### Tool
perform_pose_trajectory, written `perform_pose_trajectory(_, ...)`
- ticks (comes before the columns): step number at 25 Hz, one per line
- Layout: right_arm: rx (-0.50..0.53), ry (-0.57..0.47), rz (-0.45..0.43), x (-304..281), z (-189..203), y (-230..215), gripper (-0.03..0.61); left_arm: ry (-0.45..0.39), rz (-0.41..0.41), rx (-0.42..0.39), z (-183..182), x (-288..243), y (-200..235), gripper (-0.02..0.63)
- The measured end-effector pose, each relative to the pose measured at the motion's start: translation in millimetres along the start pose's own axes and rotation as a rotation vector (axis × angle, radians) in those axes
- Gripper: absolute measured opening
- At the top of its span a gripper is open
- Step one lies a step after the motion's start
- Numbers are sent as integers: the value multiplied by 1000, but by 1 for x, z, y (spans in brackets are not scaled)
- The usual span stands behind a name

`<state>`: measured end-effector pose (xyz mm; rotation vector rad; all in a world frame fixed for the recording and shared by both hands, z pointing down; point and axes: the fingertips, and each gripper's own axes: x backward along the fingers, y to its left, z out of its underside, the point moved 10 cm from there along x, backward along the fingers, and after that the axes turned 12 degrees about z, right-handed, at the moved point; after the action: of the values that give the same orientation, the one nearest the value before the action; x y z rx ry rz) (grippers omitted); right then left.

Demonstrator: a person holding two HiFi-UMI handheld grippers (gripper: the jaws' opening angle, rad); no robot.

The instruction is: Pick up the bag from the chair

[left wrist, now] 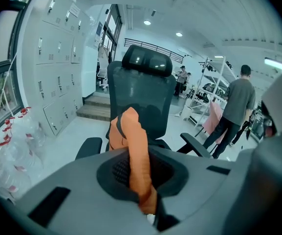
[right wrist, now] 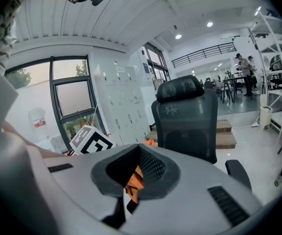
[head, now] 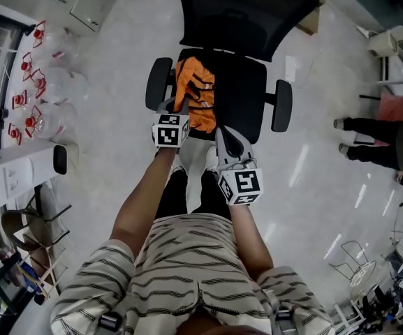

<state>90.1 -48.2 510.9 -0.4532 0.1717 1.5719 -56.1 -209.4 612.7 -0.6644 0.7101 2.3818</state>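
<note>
An orange bag (head: 198,93) with dark stripes lies on the left half of the black office chair's seat (head: 242,93). My left gripper (head: 179,105) sits at the bag's near edge and is shut on an orange strap (left wrist: 135,155), which rises from between the jaws toward the rest of the bag (left wrist: 115,131). My right gripper (head: 224,137) hovers at the seat's front edge, just right of the bag, with its jaws shut and nothing in them. Through the hollow of its jaws, a bit of the orange bag (right wrist: 133,182) shows in the right gripper view.
The chair's armrests (head: 158,82) (head: 282,105) flank the seat and its mesh backrest (head: 246,9) stands behind. Clear plastic bags with red marks (head: 40,82) and a white box (head: 12,173) lie left. A person's legs (head: 369,142) stand right. Grey lockers (left wrist: 57,67) line the wall.
</note>
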Motion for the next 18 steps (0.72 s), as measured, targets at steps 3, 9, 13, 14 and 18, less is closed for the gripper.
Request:
perform_pose_trajectory(3, -1, -8, 3, 2, -2, -1, 18, -2, 5, -5, -2, 4, -4, 37)
perform_pose_trajectory(9, -3, -11, 4, 5, -4, -3, 18, -12, 9, -25, -6, 11, -12, 37)
perform_pose_trajectory(13, -15, -21, 6, 6, -7, -3, 18, -19, 9, -31, -10, 16, -15, 37)
perform_pose_trajectory(14, -17, -22, 7, 6, -8, -4, 18, -21, 8, -31, -10, 17, -16, 37)
perform_pose_trajectory(18, -12, -28, 8, 7, -10, -6, 18, -35, 8, -35, -13, 25, -22, 37)
